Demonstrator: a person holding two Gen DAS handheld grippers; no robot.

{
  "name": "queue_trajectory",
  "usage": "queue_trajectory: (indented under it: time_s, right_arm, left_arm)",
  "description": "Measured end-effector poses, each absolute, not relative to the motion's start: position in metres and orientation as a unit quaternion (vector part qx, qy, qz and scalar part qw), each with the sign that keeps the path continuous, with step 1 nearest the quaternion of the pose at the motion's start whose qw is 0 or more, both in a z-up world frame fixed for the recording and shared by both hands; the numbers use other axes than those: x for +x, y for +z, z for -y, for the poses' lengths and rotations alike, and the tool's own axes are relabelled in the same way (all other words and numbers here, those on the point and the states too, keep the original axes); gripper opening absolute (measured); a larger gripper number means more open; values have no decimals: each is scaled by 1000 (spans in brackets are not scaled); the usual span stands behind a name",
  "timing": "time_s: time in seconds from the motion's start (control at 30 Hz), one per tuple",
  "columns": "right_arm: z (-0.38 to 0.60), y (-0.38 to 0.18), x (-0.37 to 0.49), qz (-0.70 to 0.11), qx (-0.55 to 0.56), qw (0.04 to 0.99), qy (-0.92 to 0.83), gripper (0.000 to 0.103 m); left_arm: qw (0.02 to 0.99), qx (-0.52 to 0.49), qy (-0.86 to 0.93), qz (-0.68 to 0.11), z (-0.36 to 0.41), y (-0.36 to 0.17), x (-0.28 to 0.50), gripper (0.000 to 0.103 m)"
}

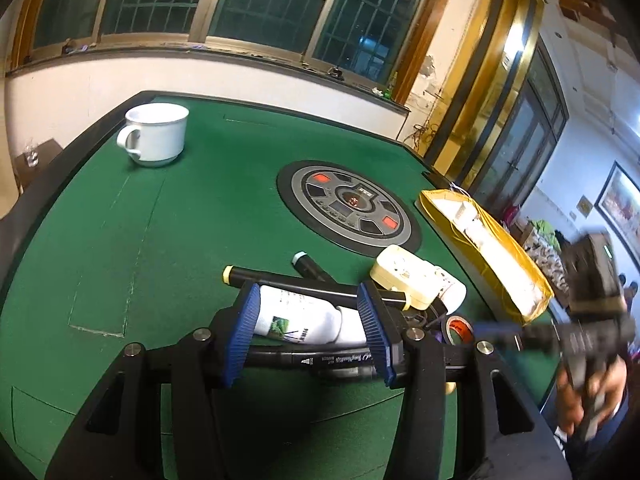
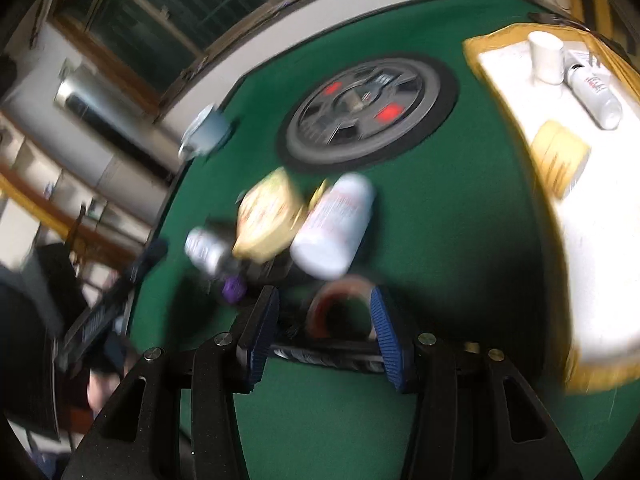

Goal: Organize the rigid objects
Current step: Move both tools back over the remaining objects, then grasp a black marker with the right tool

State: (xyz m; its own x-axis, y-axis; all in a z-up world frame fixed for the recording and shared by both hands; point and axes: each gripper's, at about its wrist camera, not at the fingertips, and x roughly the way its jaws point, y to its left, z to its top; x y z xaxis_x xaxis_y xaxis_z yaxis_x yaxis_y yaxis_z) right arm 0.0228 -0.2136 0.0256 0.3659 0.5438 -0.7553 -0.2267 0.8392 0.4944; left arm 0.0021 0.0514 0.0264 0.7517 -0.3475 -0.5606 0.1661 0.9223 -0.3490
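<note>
A pile of small objects lies on the green table: black markers, a white tube, a cream plug adapter, a white bottle and a tape roll. My left gripper is open, its blue pads on either side of the white tube, with a black marker lying across below. My right gripper is open, its pads on either side of the tape roll; this view is blurred. The adapter and bottle lie just beyond it.
A yellow tray sits at the table's right edge; in the right wrist view the tray holds a white cup, a white tube and a yellow box. A white mug stands far left. A round control panel is in the table's middle.
</note>
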Motion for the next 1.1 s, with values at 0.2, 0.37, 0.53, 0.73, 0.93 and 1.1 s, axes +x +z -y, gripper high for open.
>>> queue_trajectory:
  time_s: [0.2,0.37,0.53,0.73,0.93,1.1]
  right_arm:
    - [183,27,-30,-520,117,784,319,45]
    - [196,42,-43,-492,65,811,310,45]
    - [184,40,-65,-494,-72,776,386,45]
    - [157,23,-75,-496,-233,725,417,45]
    - [144,4,-66,-504,-286,717,388,14]
    - [173,11,-33,-508,-183,789,294,13]
  left_arm:
    - [923,-149,-141,-325,-55,25,1,49]
    - [916,-133,-176,-336,-55,27,-9,49]
    - [915,-98,-180,-347,-61,21,-26,49]
    - [915,-88,-184,-348,-63,22,-35,49]
    - [910,-39,-225,-346,-46,31,-44,49]
    - [877,39,-287,-382,-11,25,-44,49]
